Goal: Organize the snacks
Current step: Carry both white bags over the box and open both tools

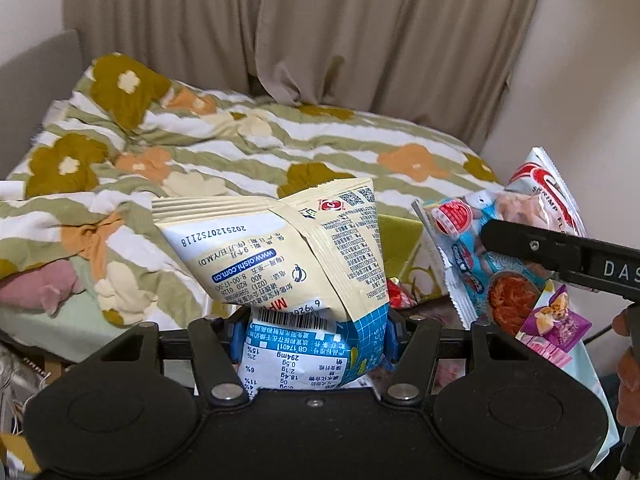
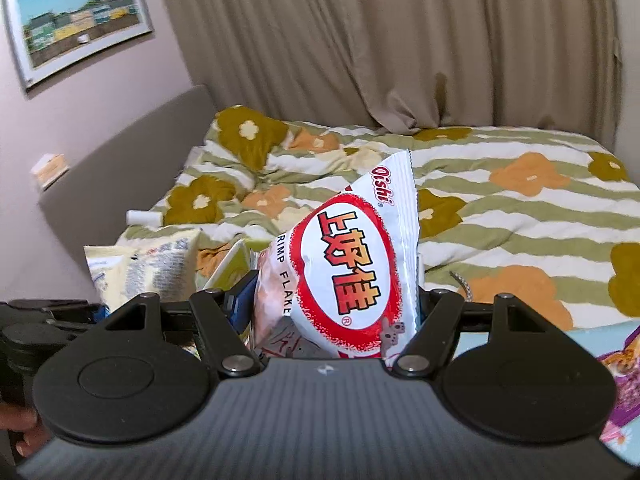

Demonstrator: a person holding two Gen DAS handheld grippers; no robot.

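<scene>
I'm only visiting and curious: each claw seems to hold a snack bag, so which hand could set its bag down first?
Hard to call. The left gripper pinches a cream crinkly bag; the right gripper pinches a white-and-red shrimp-flake bag. No drop spot shows.

In the left wrist view a cream bag (image 1: 276,248) stands up between the fingers of the left gripper (image 1: 310,338), with the bed (image 1: 224,148) spread behind it and a curtain (image 1: 304,32) hanging behind the bed. To the bag's right the right gripper (image 1: 560,260) reaches in from the right edge, in front of a shrimp bag (image 1: 500,236). In the right wrist view that shrimp bag (image 2: 352,256) rises between the right gripper's (image 2: 332,320) fingers, the cream bag (image 2: 148,264) lies to its left, the bed (image 2: 500,200) lies behind both, and a picture (image 2: 76,20) hangs on the wall to the upper left
</scene>
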